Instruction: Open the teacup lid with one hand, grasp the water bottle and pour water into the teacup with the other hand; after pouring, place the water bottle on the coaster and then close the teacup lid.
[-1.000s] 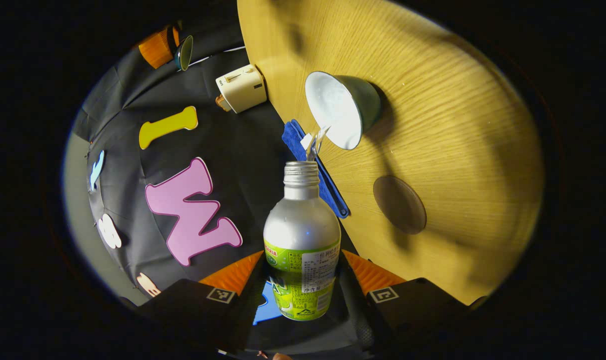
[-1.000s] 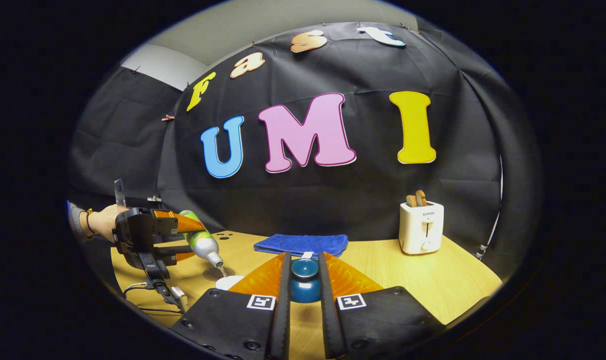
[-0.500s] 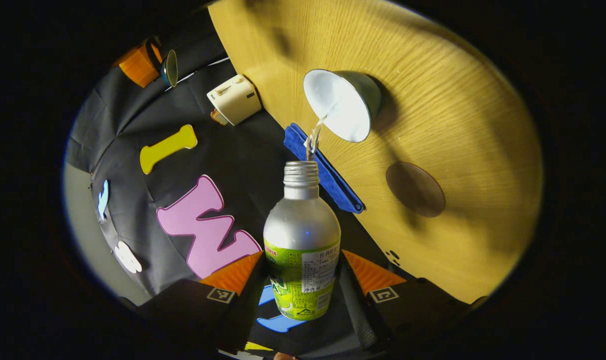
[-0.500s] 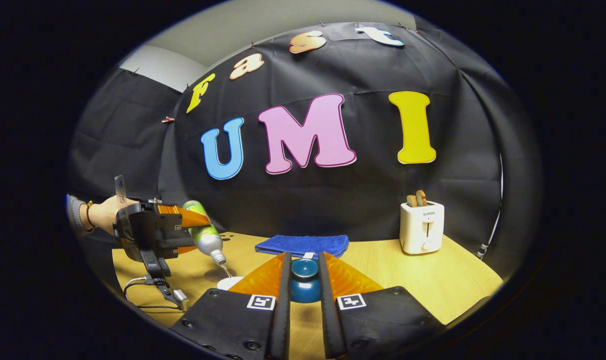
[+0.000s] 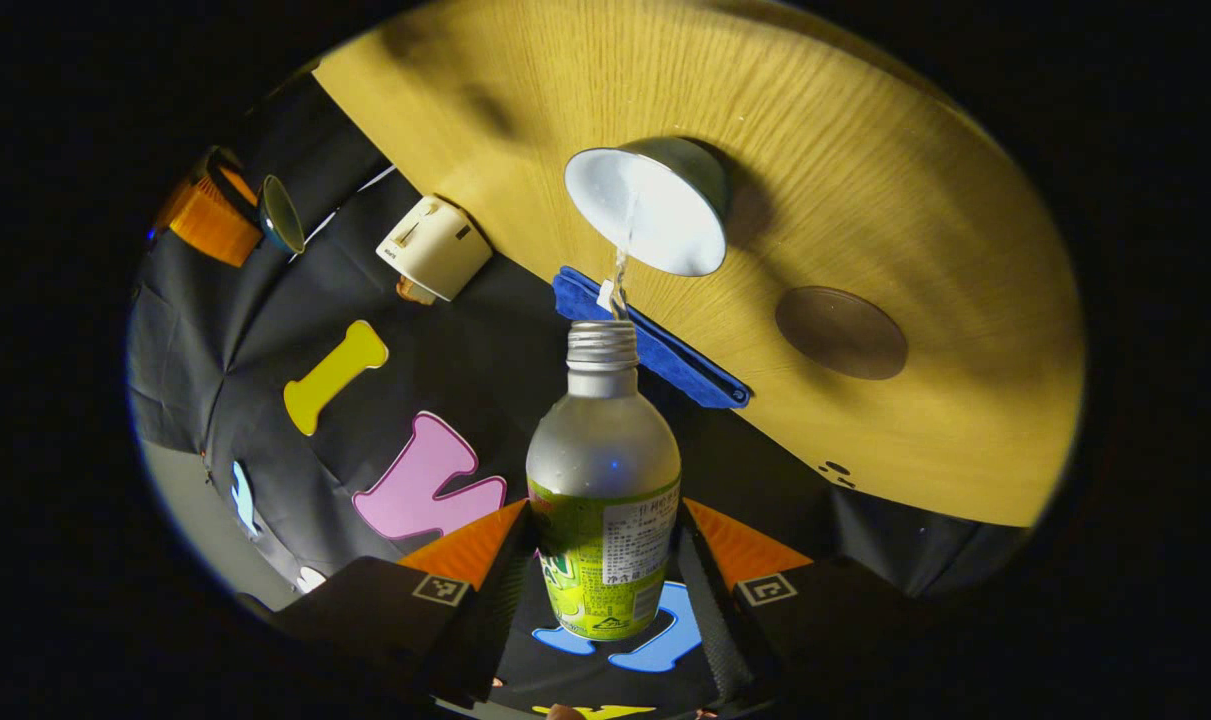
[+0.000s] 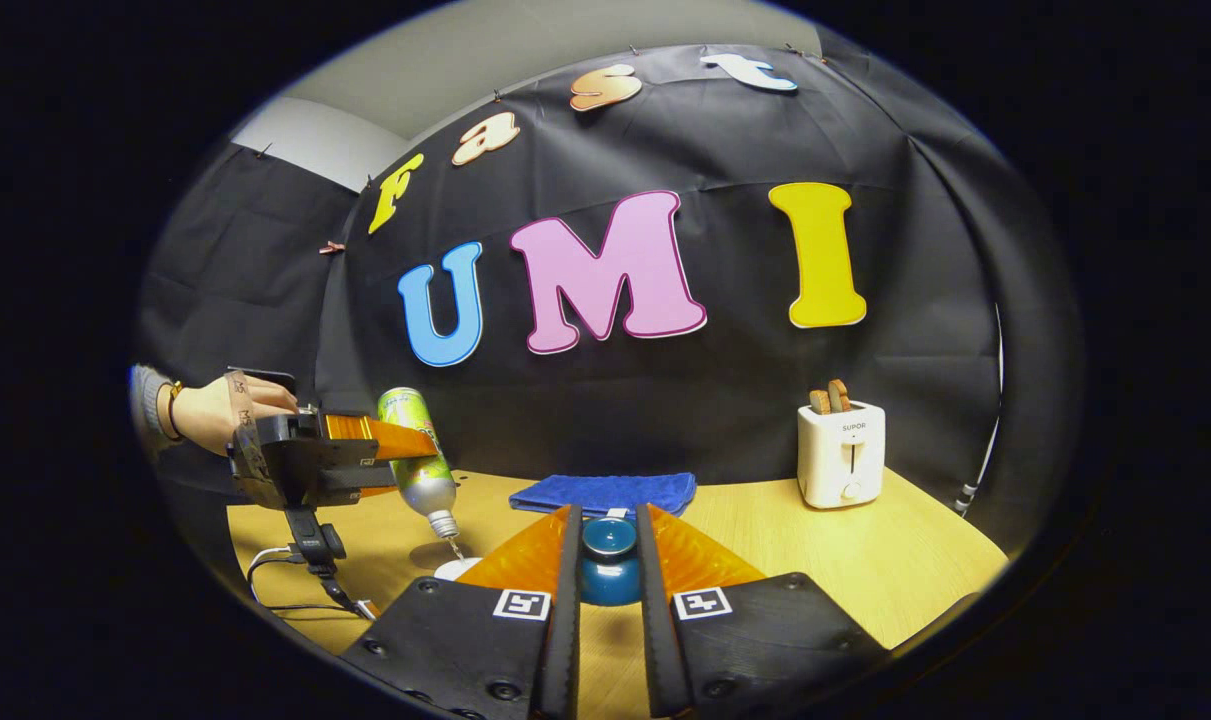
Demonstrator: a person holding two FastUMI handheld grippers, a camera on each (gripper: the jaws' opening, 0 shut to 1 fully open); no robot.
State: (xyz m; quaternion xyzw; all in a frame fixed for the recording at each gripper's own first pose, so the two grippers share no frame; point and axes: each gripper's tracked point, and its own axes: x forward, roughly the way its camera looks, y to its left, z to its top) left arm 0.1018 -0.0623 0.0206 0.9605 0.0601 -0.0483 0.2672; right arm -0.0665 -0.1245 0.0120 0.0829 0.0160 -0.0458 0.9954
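My left gripper [image 5: 605, 545] is shut on the water bottle [image 5: 603, 480], a silver bottle with a green label and no cap. The bottle is tipped steeply, mouth down, and a thin stream of water falls from it into the open teacup [image 5: 655, 205], green outside and white inside. A round brown coaster [image 5: 841, 332] lies on the table beside the cup. My right gripper [image 6: 606, 560] is shut on the dark teal teacup lid [image 6: 609, 562], held above the table. In the right gripper view the tilted bottle [image 6: 420, 460] pours over the teacup's rim [image 6: 458, 567], carried by the left gripper [image 6: 395, 455] and a hand [image 6: 230, 410].
A folded blue cloth [image 6: 605, 490] lies at the back of the wooden table [image 6: 865, 560]. A white toaster [image 6: 842, 452] with bread slices stands at the back right. A black cable [image 6: 285, 580] trails on the table's left edge under the left gripper.
The left gripper has tipped the bottle steeper, from a slant to nearly mouth-down, and raised it a little; water keeps running into the cup. The right gripper with the lid has stayed put.
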